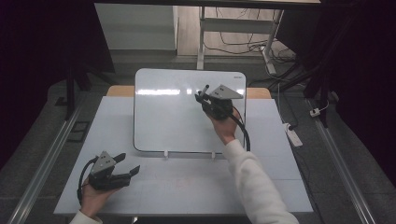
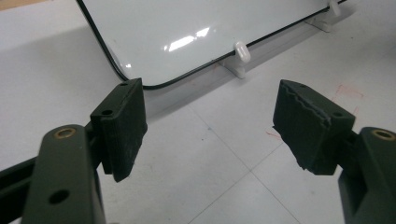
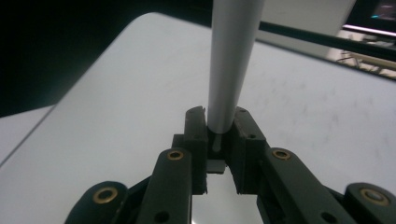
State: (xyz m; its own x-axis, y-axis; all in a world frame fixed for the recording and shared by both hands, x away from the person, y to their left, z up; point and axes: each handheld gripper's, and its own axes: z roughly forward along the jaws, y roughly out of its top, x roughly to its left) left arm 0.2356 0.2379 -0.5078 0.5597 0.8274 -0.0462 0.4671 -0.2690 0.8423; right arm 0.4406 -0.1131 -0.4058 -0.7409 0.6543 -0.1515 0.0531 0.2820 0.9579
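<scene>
A dim room, cables on the floor beyond, and a pale grey table [image 1: 154, 186] with a whiteboard [image 1: 173, 121] propped on two small white feet. Starting at the left: my left gripper [image 1: 122, 169] sat low near the table's front edge, jaws spread wide with nothing between them, the board's bottom corner [image 2: 140, 84] just ahead of its pads [image 2: 126, 126]. Moving right: my right gripper [image 1: 201, 97] was up over the board's upper right area, jaws clenched on the marker [image 3: 231, 60]. Its long axis ran straight out from the fingers, toward the board's face. I judged the right hand was the one placed to write; whether the tip touched the board, I couldn't tell.
</scene>
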